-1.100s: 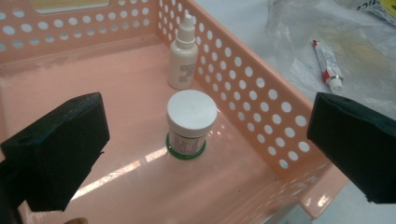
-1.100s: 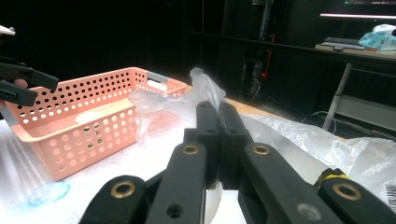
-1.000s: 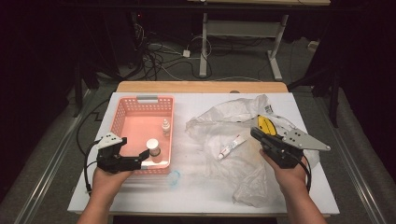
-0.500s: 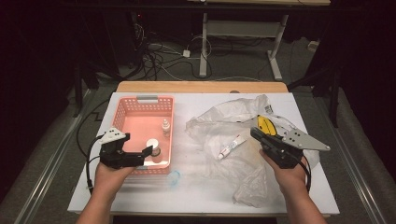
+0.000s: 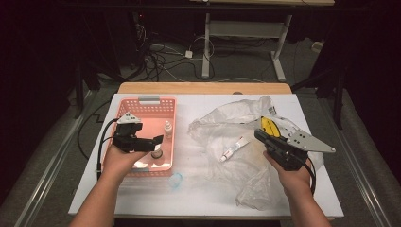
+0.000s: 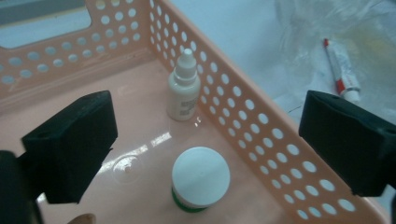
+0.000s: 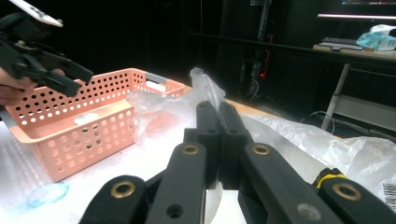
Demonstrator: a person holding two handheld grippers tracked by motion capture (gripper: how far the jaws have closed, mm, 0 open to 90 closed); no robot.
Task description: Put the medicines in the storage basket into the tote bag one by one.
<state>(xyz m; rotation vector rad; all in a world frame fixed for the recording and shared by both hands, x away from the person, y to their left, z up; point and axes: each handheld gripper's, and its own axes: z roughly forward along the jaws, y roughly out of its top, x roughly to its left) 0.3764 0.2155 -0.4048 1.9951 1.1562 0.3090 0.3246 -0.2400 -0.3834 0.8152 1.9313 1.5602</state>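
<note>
L gripper (image 5: 153, 142), jaws wide apart, nothing held, hovers over pink basket (image 6: 261, 116); white-capped jar (image 6: 201, 176) sits below, between fingers (image 6: 70, 144); dropper bottle (image 6: 183, 91) just beyond. R gripper (image 7: 218, 121), jaws closed, empty, over plastic bag (image 5: 246, 118).

Lab: dark room, floor cables (image 5: 161, 59), desk frame (image 5: 246, 33).
</note>
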